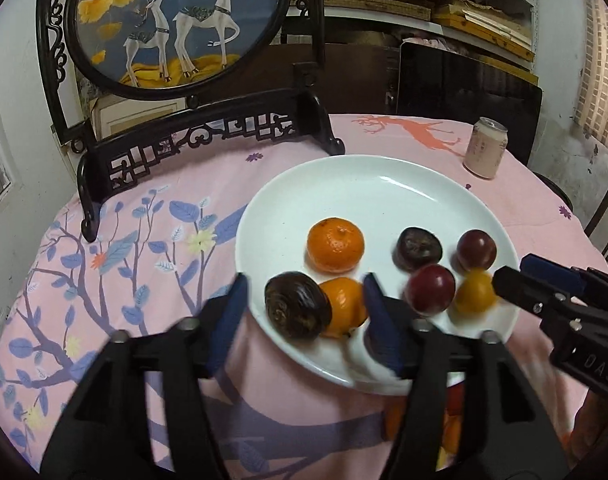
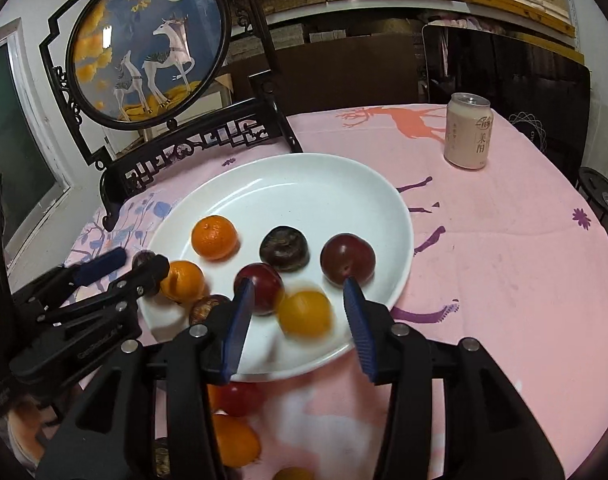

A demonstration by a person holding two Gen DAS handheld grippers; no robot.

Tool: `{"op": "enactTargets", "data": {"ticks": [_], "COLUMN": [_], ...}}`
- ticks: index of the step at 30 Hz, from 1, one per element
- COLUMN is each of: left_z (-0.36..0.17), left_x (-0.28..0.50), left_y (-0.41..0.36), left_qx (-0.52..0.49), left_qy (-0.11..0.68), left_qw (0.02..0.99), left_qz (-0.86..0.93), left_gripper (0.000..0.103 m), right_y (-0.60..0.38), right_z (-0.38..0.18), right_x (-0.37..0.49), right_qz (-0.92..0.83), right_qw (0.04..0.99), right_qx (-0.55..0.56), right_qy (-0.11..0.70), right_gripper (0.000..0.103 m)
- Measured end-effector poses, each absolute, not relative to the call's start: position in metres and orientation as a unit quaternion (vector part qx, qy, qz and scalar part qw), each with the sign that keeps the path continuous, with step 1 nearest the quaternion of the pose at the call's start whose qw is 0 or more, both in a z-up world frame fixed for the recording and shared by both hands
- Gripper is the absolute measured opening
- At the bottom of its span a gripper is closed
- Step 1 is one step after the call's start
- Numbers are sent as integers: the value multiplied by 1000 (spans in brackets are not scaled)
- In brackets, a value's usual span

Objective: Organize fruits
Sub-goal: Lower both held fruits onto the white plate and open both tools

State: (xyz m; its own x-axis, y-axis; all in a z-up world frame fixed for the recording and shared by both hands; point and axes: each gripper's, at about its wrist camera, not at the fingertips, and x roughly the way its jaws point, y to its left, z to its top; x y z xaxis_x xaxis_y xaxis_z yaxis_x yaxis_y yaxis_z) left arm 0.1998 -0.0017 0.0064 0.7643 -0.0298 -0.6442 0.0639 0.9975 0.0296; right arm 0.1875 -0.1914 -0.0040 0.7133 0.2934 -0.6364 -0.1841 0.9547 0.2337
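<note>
Holding both sets of jaws parted and empty, I keep the left gripper [image 1: 304, 304] over the near rim of the white plate [image 1: 344, 176], with the wrinkled dark fruit [image 1: 297, 306] and a partly hidden orange [image 1: 344, 306] lying in the gap, untouched by the blue pads. The right gripper [image 2: 298, 312] likewise stands open; the yellow plum [image 2: 305, 313] and a red plum [image 2: 260, 288] lie between its fingers, free of them. Further in sit a second orange [image 2: 215, 237], another dark fruit [image 2: 284, 249] and a second red plum [image 2: 347, 259]. Beyond the plate, on the pink tabletop [image 2: 484, 240], stand a drink can [image 2: 469, 132] and a carved deer screen [image 2: 152, 52]. More fruit [image 2: 236, 440] lies below the plate, near the camera; I judge sorting unfinished.

Risks, as I judge them: the yellow plum looks blurred and may be rolling, so it could drift off the near rim; either finger could clip that rim and tip the plate; the two grippers work close together and could collide.
</note>
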Motion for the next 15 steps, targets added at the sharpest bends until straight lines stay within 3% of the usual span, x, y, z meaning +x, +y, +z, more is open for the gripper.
{"op": "enactTargets", "data": {"ticks": [9,13,15], "left_z": [4,0,-2], "left_x": [179,155,139], "left_y": [2,-6,-13], "left_qx": [36,51,71], "left_qy": [343,344,341], "left_qw": [938,937,936], "left_qz": [-27,-40,-50], "left_gripper": [69,78,79], "right_y": [-202,-200,-201], "right_z": [2,-5,-9], "right_x": [157,134,125], "right_qz": [143,145,142], "right_qw": [923,920,919], "right_qx": [92,81,78], "right_qy": [346,354,360], "right_gripper": [47,47,59]}}
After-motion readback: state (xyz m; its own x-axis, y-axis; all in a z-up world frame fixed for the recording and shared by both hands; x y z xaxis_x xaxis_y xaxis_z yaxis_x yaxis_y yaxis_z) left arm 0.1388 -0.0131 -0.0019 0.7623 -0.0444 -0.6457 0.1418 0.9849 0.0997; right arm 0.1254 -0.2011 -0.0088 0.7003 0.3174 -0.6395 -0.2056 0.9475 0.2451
